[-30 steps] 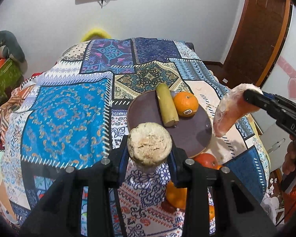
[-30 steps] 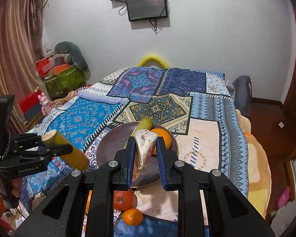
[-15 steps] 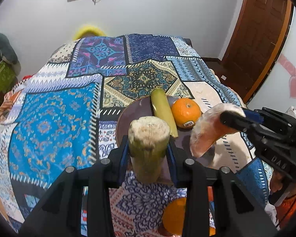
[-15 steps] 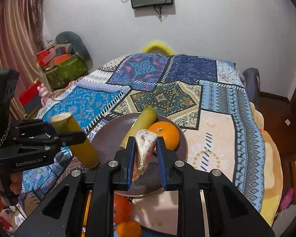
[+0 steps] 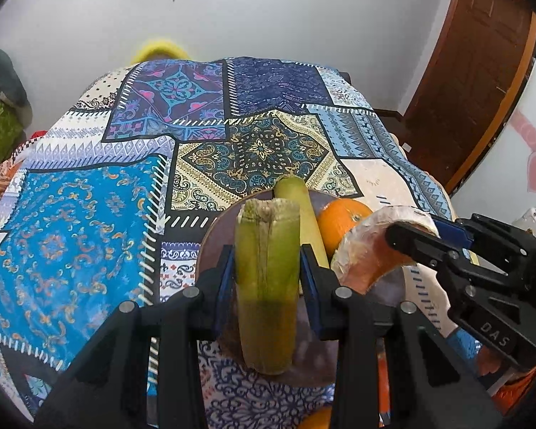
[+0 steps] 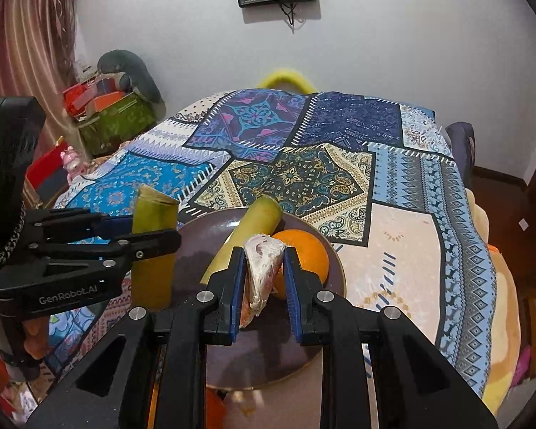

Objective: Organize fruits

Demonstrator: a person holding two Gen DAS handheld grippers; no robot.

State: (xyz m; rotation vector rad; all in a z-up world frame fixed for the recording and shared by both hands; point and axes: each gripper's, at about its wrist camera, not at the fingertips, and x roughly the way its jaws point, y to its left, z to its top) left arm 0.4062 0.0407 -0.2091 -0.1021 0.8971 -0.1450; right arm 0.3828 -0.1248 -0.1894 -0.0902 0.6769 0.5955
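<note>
My left gripper [image 5: 268, 261] is shut on a thick green cane piece [image 5: 268, 286], held upright over the near left part of a brown plate [image 5: 212, 239]. On that plate lie a second green cane stick [image 5: 300, 207] and an orange [image 5: 343, 221]. My right gripper [image 6: 264, 261] is shut on a plastic-wrapped pink fruit wedge [image 6: 262, 268], which hangs over the plate [image 6: 268, 357] just in front of the orange [image 6: 307, 250] and the lying stick [image 6: 246, 236]. In the right wrist view the left gripper [image 6: 153, 236] and its cane piece [image 6: 153, 214] stand to the left.
The plate rests on a bed with a patchwork cover [image 5: 89, 232]. More oranges [image 5: 318, 418] lie near the bed's front edge, half hidden under my grippers. A wooden door [image 5: 475, 71] is at the right, boxes and clutter [image 6: 114, 114] at the left.
Both grippers have moved forward and down toward the plate. The cane piece now stands over the plate's near part, and the wedge has come in beside the orange.
</note>
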